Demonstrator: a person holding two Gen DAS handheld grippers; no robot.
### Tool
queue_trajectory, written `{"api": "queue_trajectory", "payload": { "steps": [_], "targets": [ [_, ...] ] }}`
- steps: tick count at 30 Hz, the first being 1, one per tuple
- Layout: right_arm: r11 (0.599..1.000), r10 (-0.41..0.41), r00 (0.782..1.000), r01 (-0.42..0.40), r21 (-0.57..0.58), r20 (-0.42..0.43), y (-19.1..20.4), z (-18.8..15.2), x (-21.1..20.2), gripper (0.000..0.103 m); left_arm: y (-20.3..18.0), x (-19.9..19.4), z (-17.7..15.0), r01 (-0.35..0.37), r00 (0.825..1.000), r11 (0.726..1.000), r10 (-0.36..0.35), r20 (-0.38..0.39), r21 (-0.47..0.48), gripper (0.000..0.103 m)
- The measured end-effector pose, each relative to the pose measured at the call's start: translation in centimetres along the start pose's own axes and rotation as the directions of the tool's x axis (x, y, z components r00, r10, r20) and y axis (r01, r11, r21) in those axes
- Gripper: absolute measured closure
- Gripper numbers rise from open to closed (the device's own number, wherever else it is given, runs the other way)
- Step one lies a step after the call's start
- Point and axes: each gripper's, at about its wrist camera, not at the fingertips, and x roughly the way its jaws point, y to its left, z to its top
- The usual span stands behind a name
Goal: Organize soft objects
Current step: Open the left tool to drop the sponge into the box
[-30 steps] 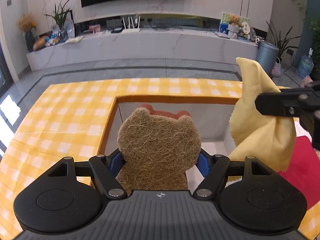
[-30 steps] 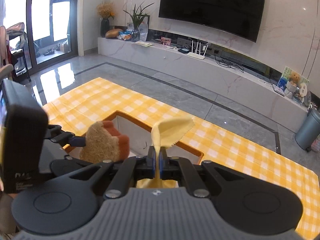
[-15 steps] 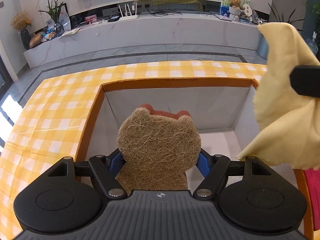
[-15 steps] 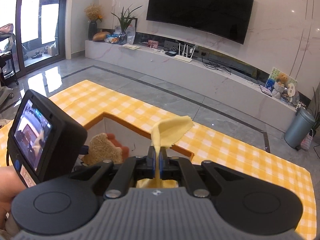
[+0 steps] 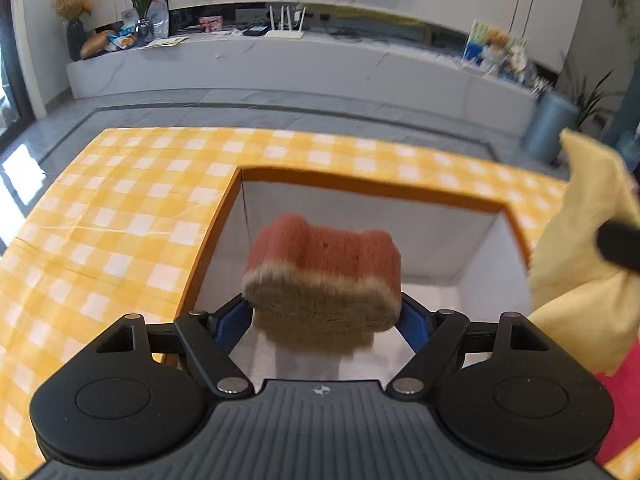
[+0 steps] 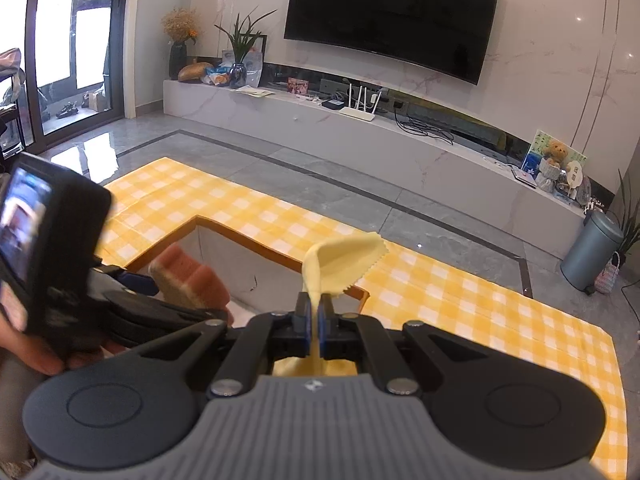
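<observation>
Over open box (image 5: 420, 196), left claw (image 5: 326, 316) tilted down, opening, sponge (image 5: 324, 276) between

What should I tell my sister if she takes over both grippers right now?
Left gripper: jaws opening, the bear sponge tipping forward between them over the white box; the pads look barely off it.
Right gripper: shut on the yellow cloth, held up beside the box.
Done: both soft things lifted and brought to the box.
Left: let the sponge fall in, then probably the cloth. Something red lies at the right edge; it may need sorting too.
</observation>
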Motion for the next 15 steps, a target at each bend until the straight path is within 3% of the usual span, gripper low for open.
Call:
{"api": "queue_trajectory", "payload": {
  "steps": [6, 9, 12, 15],
  "targets": [
    [1.0, 0.006, 1.0, -0.006, -0.009, 0.0, 0.2, -0.3, -0.2, 0.102, 0.0, -1.5, -0.2, -0.02, 0.993, 0.999, 0.016, 0.12, 0.028, 0.01],
    [1.0, 0.005, 1.0, -0.005, -0.012, -0.006, 0.3, -0.5, 0.1, 0.102, -0.2, -1.0, 0.0, -0.008, 0.992, 0.999, 0.004, 0.128, 0.033, 0.006],
    [1.0, 0.01, 1.0, -0.01, -0.008, -0.013, 0.5, -0.6, 0.5, 0.102, 0.1, 0.3, 0.0, 0.069, 0.993, 0.998, -0.068, 0.092, -0.004, 0.001],
    [1.0, 0.019, 1.0, -0.019, -0.013, -0.01, 0.8, -0.8, 0.4, 0.102, -0.8, 0.2, -0.2, 0.075, 0.992, 0.994, -0.082, 0.094, 0.079, 0.0]
  ]
}}
